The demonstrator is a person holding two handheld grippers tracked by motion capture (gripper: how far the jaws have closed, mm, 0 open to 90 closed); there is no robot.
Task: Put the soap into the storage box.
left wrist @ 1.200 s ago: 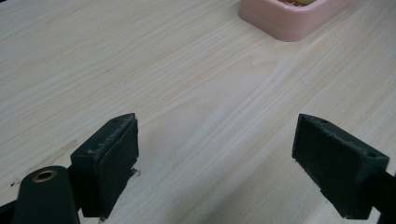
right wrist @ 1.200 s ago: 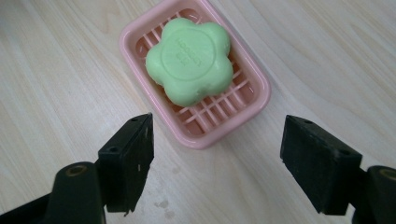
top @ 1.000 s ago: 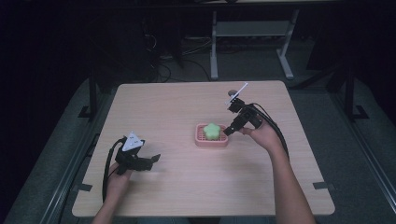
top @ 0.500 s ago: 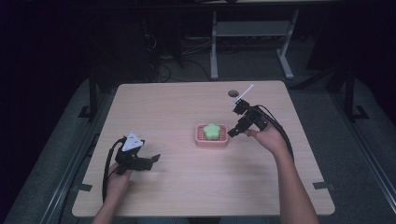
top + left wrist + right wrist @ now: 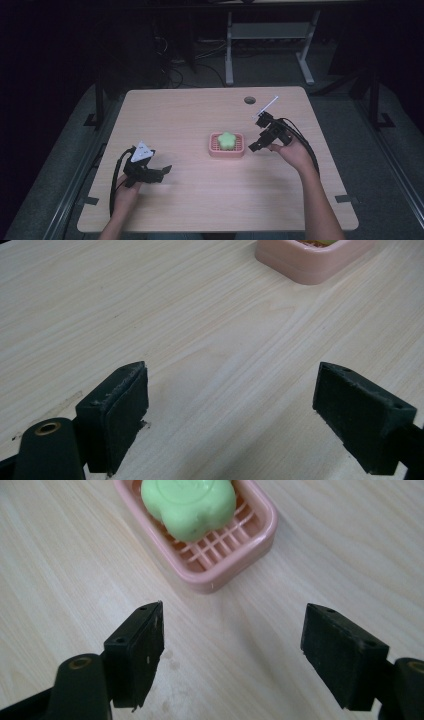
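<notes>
A green flower-shaped soap (image 5: 228, 139) (image 5: 189, 502) lies in a pink slotted soap dish (image 5: 226, 150) (image 5: 250, 539) near the middle of the table. My right gripper (image 5: 254, 147) (image 5: 232, 650) stands open just right of the dish, nothing between its jaws. At the left front my left gripper (image 5: 164, 172) (image 5: 232, 412) rests open over bare wood, well away from the dish, whose corner (image 5: 312, 262) appears at the top of the left gripper view.
The light wooden table (image 5: 200, 115) has a round cable hole (image 5: 249, 100) at the back right. A metal desk frame (image 5: 265, 35) and cables stand on the dark floor beyond the far edge.
My right gripper has drawn back from over the dish to its right side, leaving the soap in the dish. The left gripper has stayed put.
</notes>
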